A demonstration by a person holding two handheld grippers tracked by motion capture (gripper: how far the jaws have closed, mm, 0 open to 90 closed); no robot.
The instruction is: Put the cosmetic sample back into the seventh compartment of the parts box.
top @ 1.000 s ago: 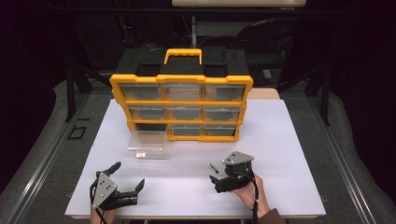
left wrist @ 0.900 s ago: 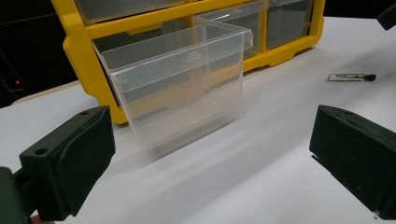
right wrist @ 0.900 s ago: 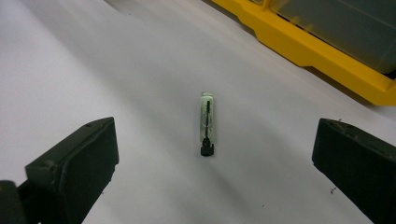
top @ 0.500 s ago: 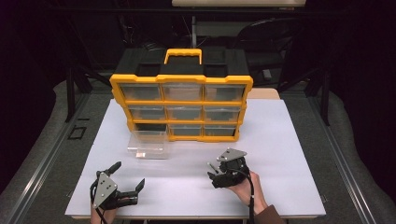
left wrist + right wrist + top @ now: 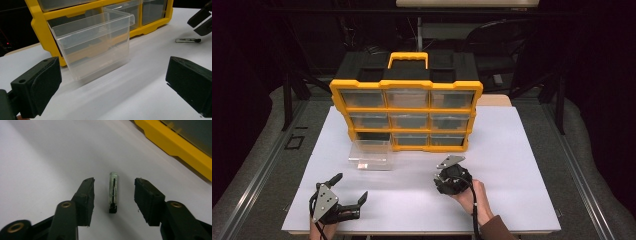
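- left gripper [image 5: 348, 196]: black body, blocky matte jaws, grey three-cornered plate on top.
- right gripper [image 5: 113, 201]: black jaws with brass-coloured rivets, grey plate, black cable trailing.
- brown sleeve [image 5: 496, 231] at the right wrist.

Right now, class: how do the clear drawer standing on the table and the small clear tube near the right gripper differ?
The clear drawer is a large open-topped box, and the small tube is a slim closed cylinder with a black end. The drawer stands upright beside the yellow organizer, while the tube lies flat. The tube sits between the right gripper's closing pads, untouched; the drawer is unattended. Both are see-through and rest on the white table.
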